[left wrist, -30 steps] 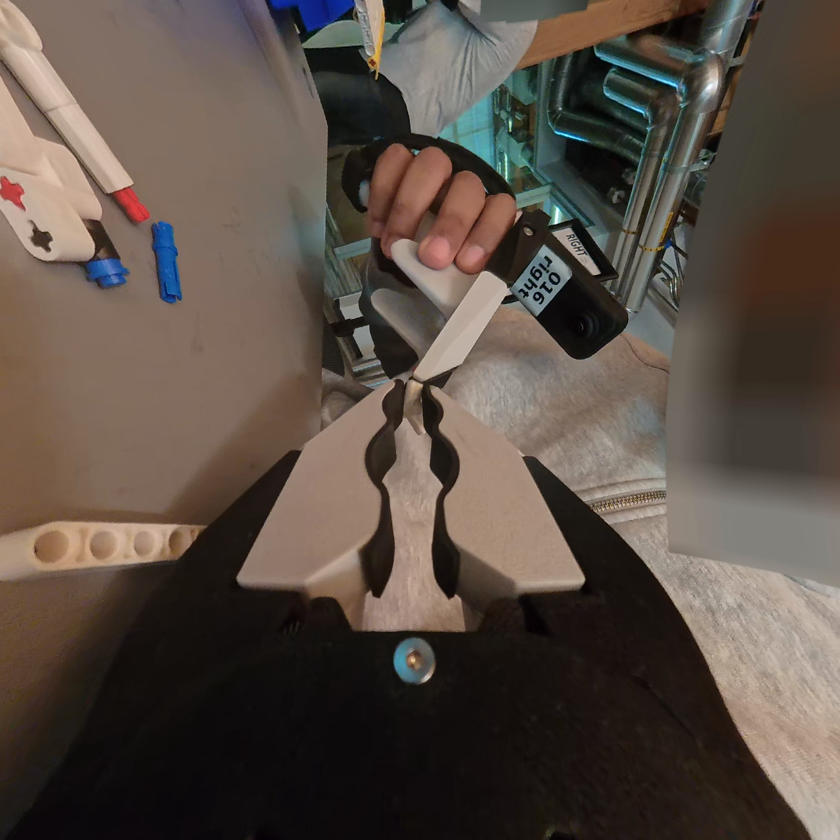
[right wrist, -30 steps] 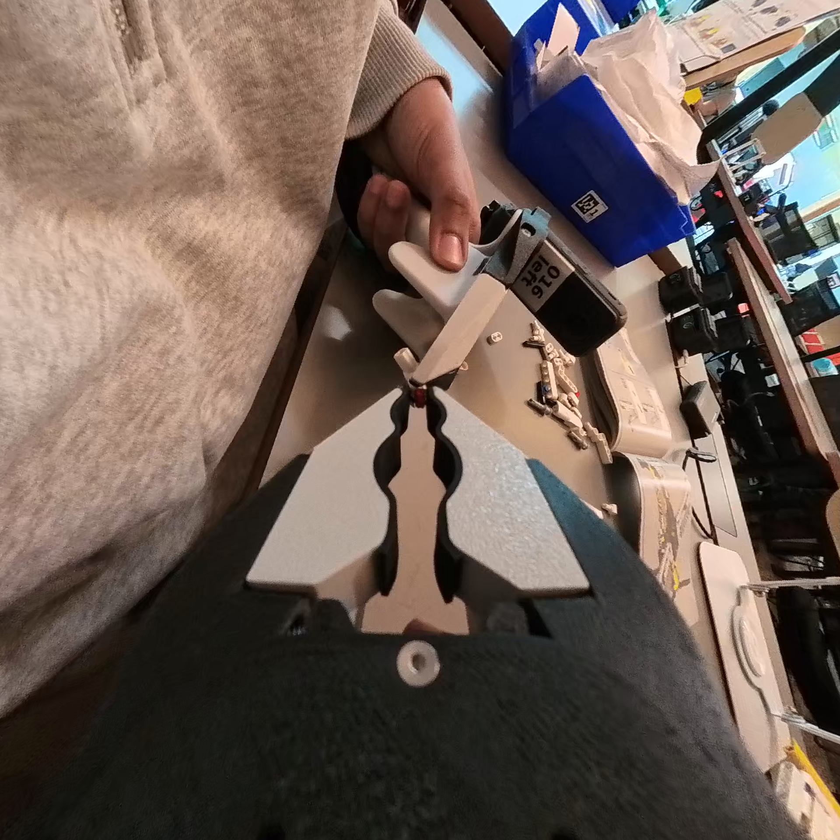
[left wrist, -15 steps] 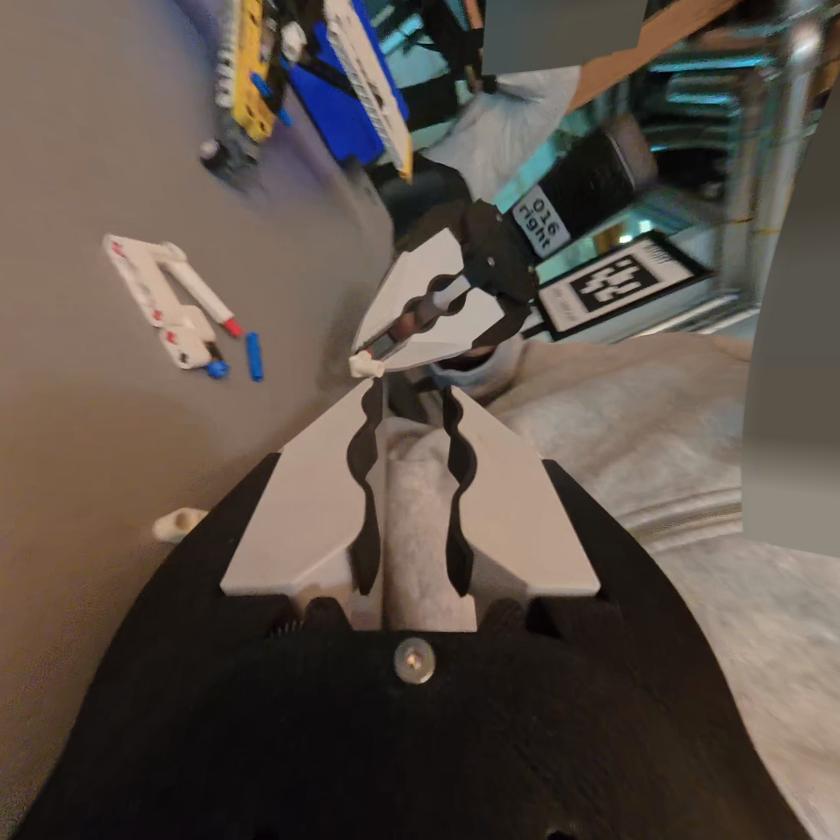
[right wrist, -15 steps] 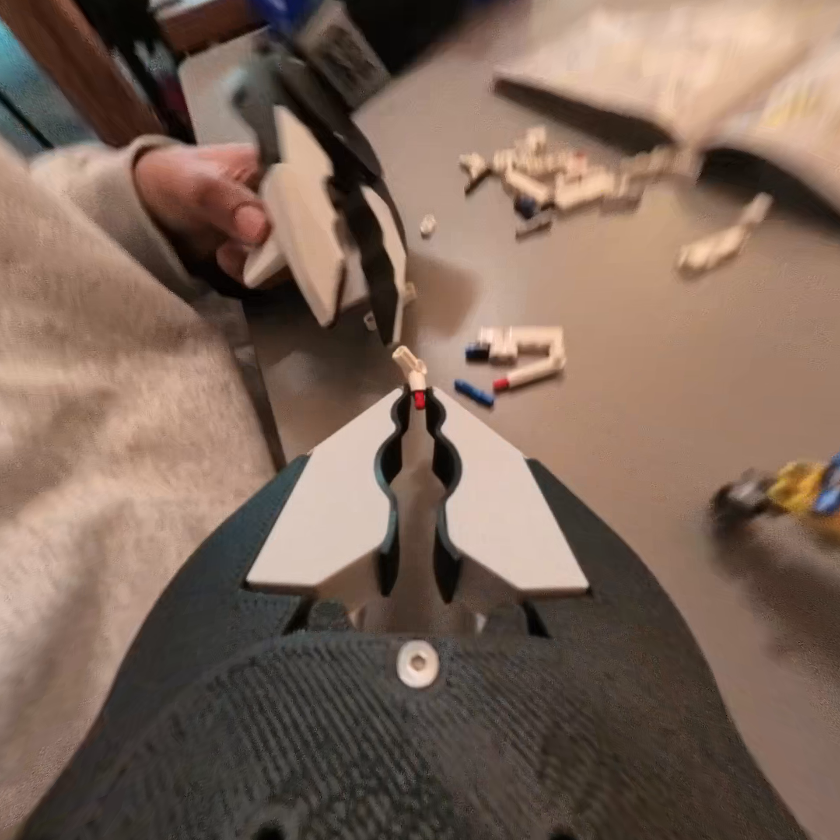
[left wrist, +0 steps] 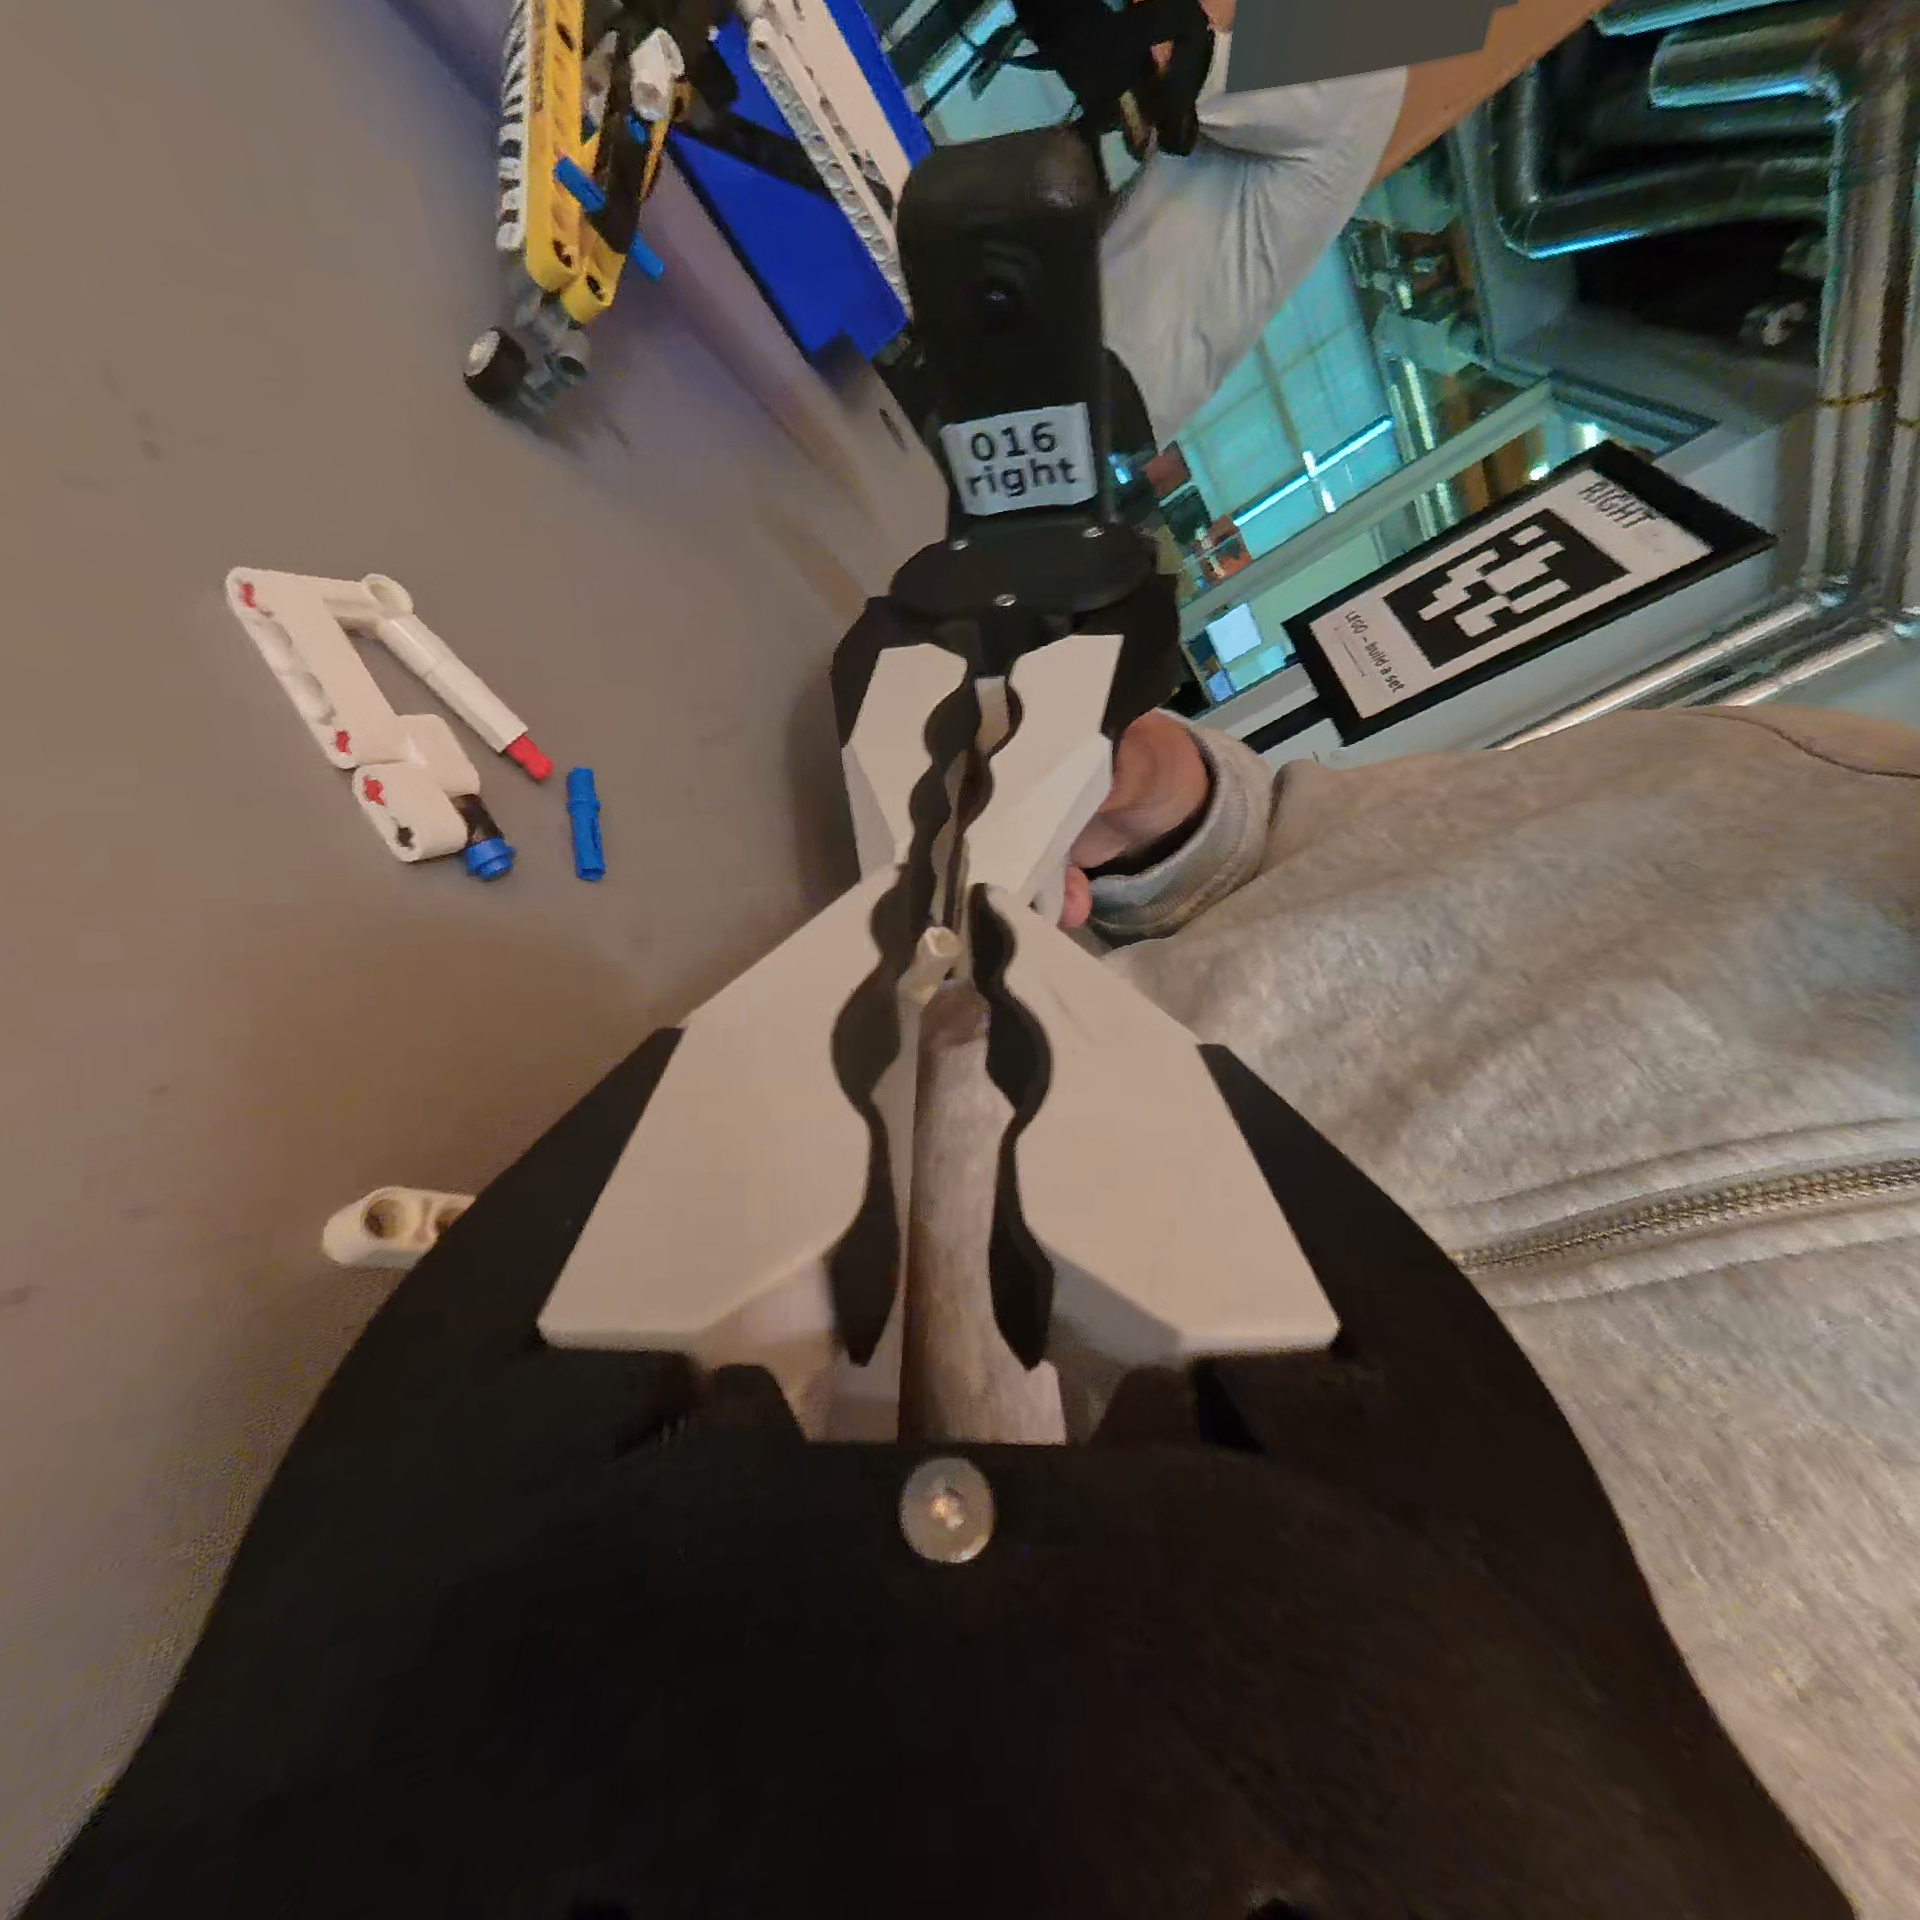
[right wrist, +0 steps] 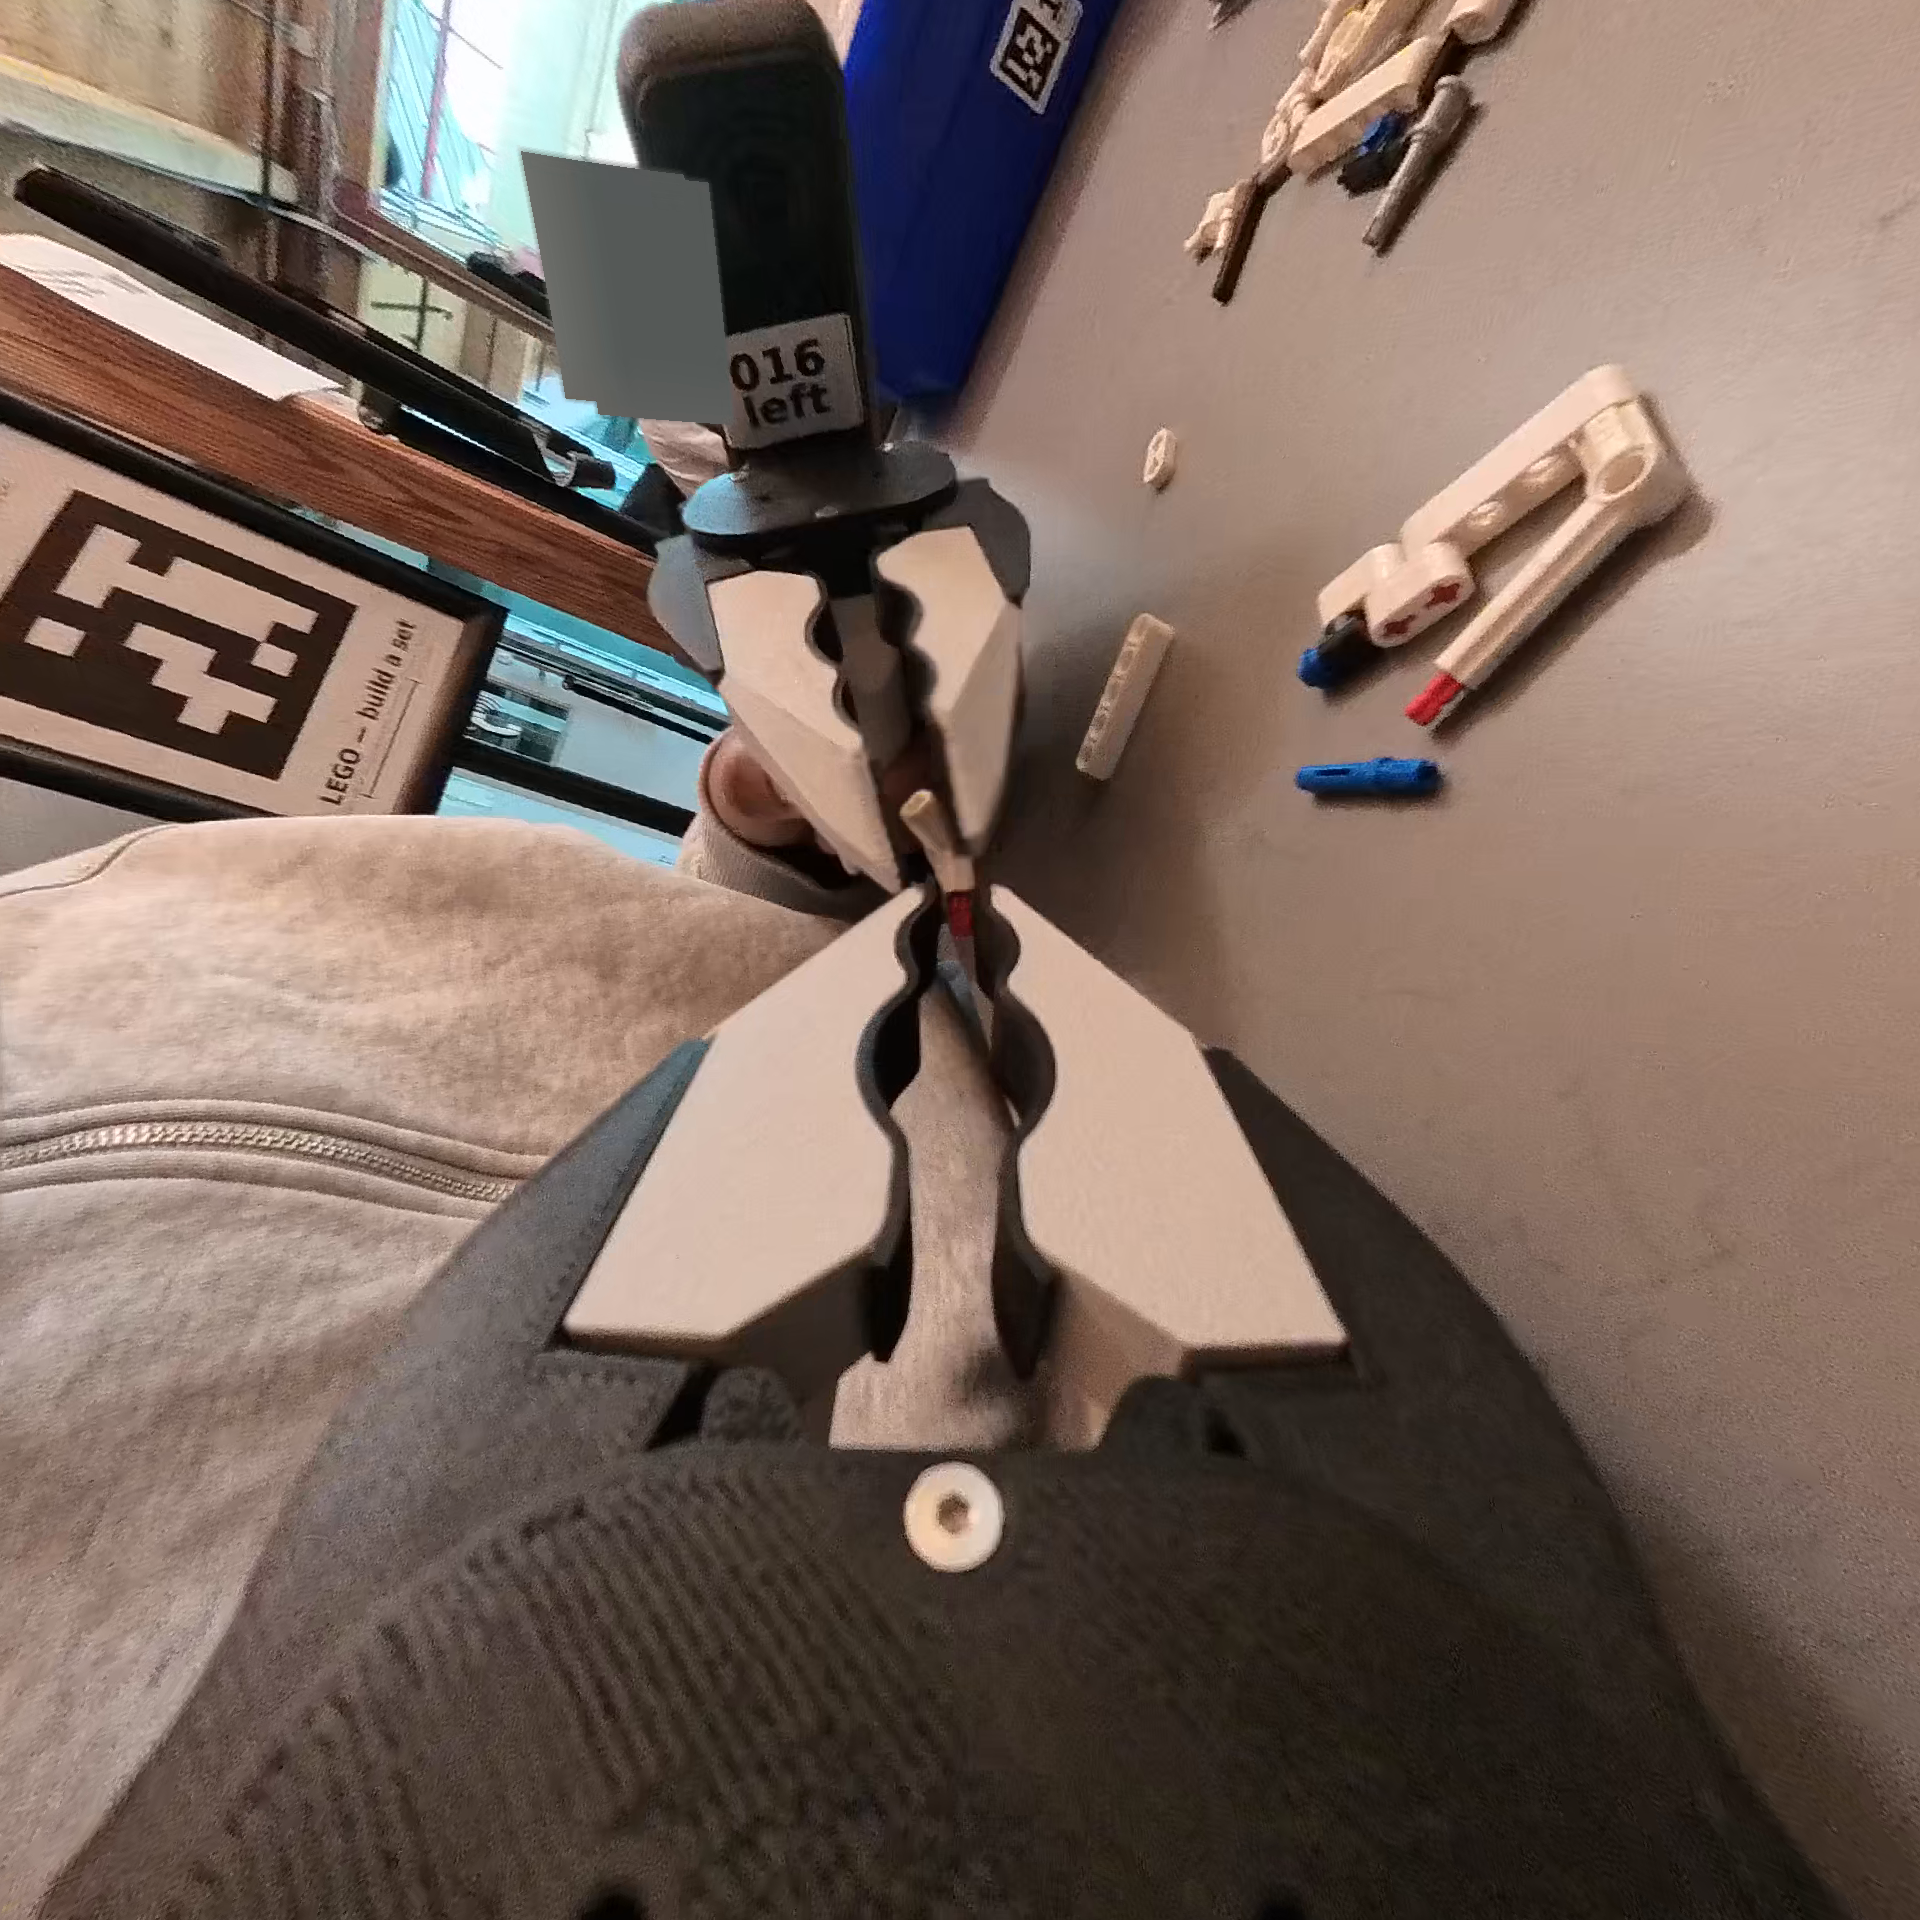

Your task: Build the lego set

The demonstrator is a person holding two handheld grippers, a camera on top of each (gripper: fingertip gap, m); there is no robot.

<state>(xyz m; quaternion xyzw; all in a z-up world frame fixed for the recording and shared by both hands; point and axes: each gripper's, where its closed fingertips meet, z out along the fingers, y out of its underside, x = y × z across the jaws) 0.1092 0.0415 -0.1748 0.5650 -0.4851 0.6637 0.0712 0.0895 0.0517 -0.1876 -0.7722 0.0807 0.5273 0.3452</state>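
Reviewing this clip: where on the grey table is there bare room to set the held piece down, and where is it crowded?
Bare grey table lies below the loose blue pin, beside the right hand-held gripper. In the left wrist view, bare table also lies left of the white beam assembly. It is crowded around that assembly and near the yellow model and blue bin.

the white beam (left wrist: pixel 390 1226) by the table's near side is half hidden behind the left gripper's black body. the yellow model (left wrist: pixel 566 156) and blue bin (right wrist: pixel 966 156) are cut off by the top edge. the far pile of pieces (right wrist: pixel 1340 114) is blurred and partly cropped, too small to sort.
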